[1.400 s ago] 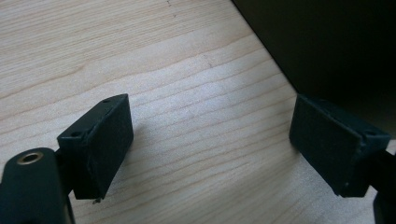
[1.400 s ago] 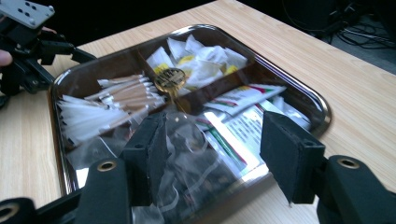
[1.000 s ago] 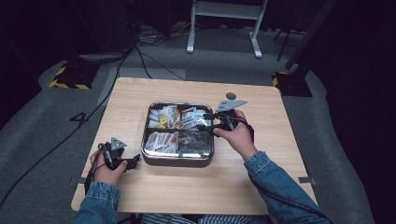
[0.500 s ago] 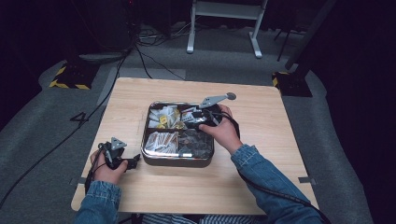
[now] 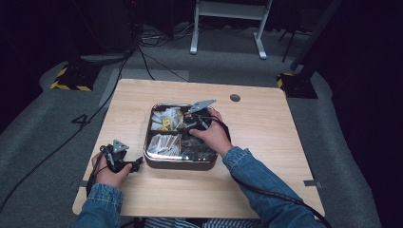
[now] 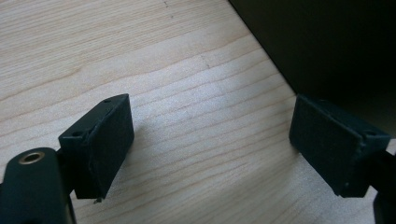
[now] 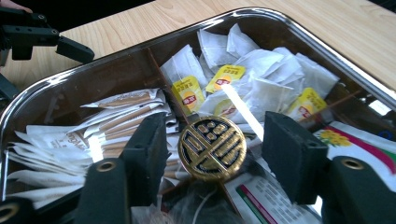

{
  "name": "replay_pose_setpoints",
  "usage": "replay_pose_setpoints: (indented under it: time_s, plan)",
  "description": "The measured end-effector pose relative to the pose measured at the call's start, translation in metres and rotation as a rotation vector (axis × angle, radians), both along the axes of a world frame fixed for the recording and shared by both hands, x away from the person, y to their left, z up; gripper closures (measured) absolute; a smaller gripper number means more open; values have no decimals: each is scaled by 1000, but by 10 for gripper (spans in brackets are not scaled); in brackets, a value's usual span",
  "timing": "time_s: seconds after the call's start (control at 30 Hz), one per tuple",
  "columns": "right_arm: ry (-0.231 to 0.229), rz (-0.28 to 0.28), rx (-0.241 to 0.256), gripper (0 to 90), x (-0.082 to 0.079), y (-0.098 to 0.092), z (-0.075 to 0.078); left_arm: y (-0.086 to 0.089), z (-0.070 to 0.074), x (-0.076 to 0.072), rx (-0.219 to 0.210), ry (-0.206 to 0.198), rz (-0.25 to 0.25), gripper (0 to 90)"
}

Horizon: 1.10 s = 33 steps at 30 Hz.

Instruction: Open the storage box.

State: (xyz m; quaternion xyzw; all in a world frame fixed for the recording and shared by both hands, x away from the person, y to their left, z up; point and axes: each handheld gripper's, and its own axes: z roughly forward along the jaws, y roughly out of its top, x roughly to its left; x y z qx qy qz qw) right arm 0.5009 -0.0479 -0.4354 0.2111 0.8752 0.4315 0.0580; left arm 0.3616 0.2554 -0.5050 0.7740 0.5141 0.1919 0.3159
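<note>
Here, nearest the person, the left hand [image 5: 108,172] rests on the pale wooden table [image 5: 266,137] just off the tray's near left corner, holding the left gripper [image 6: 210,140]. In the left gripper view its jaws stand wide apart over bare wood grain with nothing between them, and a dark wall rises just beyond the right-hand jaw.

Farther in, the right hand [image 5: 214,137] reaches over the shiny rounded metal tray [image 5: 157,164], which is split into compartments by thin dividers. The right gripper [image 7: 215,149] hangs low inside it, its grey three-cornered plate showing in the high view. Its jaws are parted, and between them sits a round black-and-gold knob [image 7: 212,148] with an ornamental pattern, at the point where the dividers meet; neither pad clearly touches it.

To the knob's left lie long white paper sachets [image 7: 70,135]. Beyond it is a heap of white tea bags with yellow tags [image 7: 252,88], and to the right a flat printed packet with yellow flowers [image 7: 355,140]. Past the tray's far rim, the right gripper view shows the left gripper on the table.
</note>
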Motion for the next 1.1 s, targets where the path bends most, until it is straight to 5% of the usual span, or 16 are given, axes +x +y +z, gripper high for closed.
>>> replay_pose_setpoints:
  time_s: [0.3,0.4,0.53,1.1]
  plan:
    - [5,12,-34,496,0,6,-7,0,0,0,0,0,0,141]
    - [-41,4,-65,545,-3,8,-7,0,0,0,1,0,1,141]
    - [-46,4,-68,584,-4,9,-7,0,0,0,1,-1,1,141]
    - [-49,-3,-66,592,-5,9,-8,-1,0,0,5,-6,7,143]
